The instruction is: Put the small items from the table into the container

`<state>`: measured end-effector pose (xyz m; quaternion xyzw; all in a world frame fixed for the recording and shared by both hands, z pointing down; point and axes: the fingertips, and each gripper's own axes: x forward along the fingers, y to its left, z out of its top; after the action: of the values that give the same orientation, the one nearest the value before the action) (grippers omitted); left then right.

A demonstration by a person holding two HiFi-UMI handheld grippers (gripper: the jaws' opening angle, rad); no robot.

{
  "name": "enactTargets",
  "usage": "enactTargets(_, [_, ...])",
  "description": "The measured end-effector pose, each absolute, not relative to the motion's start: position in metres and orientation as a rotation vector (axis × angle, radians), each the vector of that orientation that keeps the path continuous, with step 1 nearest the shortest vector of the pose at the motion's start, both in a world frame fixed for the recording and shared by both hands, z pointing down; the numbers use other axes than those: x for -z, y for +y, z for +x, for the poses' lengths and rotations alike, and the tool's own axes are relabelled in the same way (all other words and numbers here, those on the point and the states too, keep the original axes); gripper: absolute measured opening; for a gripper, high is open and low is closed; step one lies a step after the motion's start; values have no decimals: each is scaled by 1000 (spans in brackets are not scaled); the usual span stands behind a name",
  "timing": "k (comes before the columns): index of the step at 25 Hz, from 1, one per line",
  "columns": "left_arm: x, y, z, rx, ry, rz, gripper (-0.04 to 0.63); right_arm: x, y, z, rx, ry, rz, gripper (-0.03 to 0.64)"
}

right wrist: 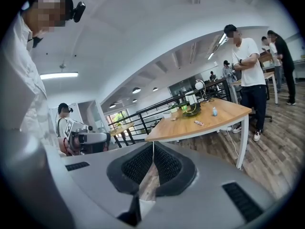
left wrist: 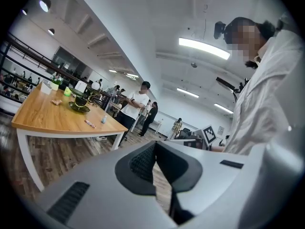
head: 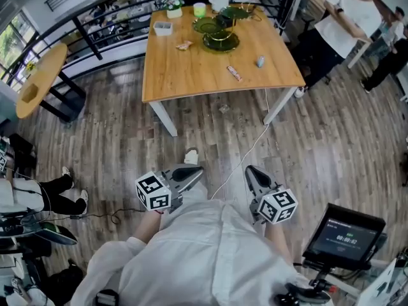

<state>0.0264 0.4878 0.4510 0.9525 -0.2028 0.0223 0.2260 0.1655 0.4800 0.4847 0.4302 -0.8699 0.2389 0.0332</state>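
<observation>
The left gripper (head: 193, 172) and the right gripper (head: 251, 173) both have their jaws pressed together with nothing between them, side by side in front of the person's white shirt and above the plank floor (head: 127, 145). A white cable (head: 248, 157) runs across the boards ahead of them. Well beyond stands the wooden table (head: 191, 75), where the small items lie: a wrapped bar (head: 234, 73), a small blue-grey piece (head: 260, 61) and a tan scrap (head: 184, 45). The pale container (head: 163, 28) sits near the table's far left corner, beside a green tiered dish (head: 220, 40).
</observation>
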Motion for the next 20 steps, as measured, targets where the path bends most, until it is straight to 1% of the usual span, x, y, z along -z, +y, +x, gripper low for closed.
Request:
enactTargets(5, [-456,474,31,-56,-525,2626,6,-486,466,168,-734,-2669,1342,15])
enactTargets(11, [-480,422,23,-46,-508,2604,6,-503,419,157,-746,-2655,1355,15])
enactTargets(20, [-483,351,4,-31,-503,2572,7,-507,351,142,-789,-2621,1362,15])
